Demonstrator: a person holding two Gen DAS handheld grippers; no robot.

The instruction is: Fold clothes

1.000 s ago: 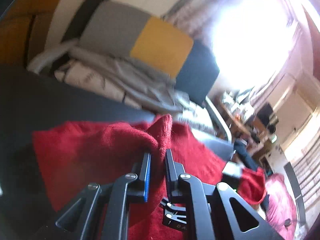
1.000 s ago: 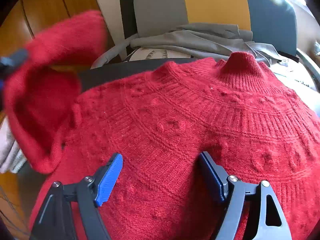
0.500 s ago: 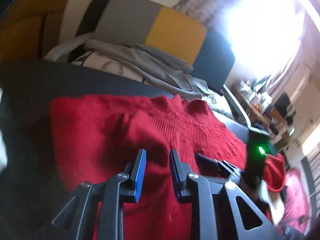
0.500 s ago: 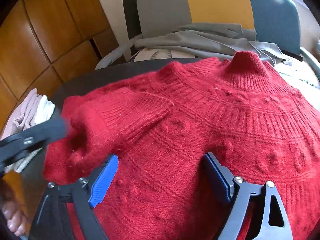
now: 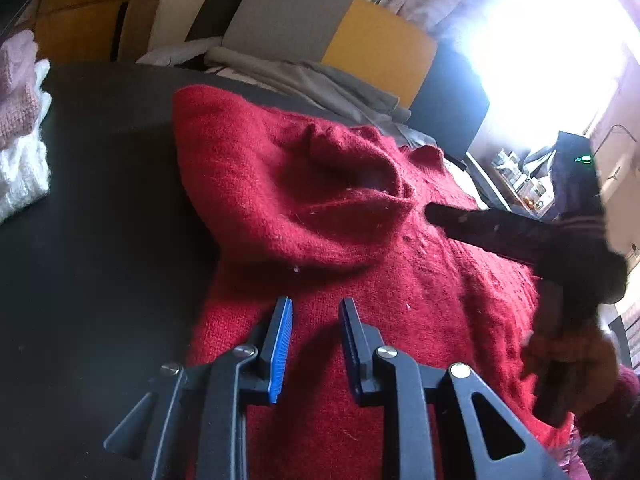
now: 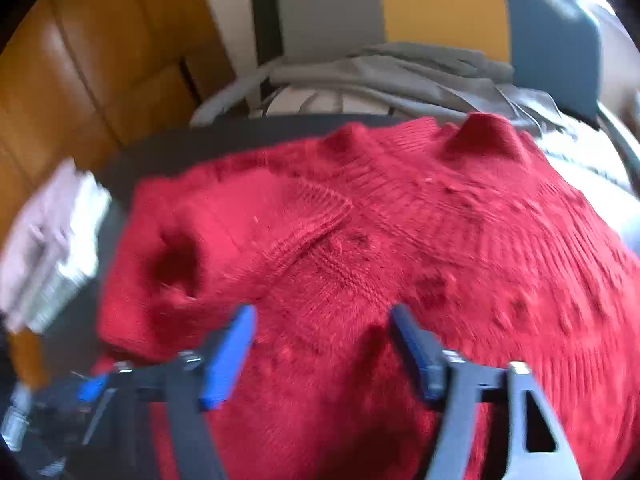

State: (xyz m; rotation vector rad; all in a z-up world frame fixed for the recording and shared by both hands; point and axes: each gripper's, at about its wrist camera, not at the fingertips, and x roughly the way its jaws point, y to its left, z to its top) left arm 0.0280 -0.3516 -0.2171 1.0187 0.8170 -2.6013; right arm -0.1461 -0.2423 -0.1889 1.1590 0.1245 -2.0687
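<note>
A red knit sweater [image 5: 400,280] lies flat on the black table [image 5: 100,240], collar at the far side. Its left sleeve is folded in over the body, and the cuff's opening [image 5: 360,176] faces up. My left gripper [image 5: 316,320] hovers open just above the sweater's near part, nothing between its fingers. In the right wrist view the sweater [image 6: 440,240] fills the frame, with the folded sleeve [image 6: 200,240] at left. My right gripper [image 6: 320,340] stands wide open over the body, empty. The right gripper's dark finger [image 5: 500,236] reaches in from the right in the left wrist view.
A stack of folded white and pink knits [image 5: 20,140] sits at the table's left edge. Behind the table stands a grey, yellow and dark blue chair [image 6: 440,12] draped with grey clothes [image 6: 400,76]. Wooden panels [image 6: 80,80] line the left wall.
My left gripper carried the sleeve over the sweater's body, let it go and drew back toward me. The right gripper stayed open over the sweater and shifted a little.
</note>
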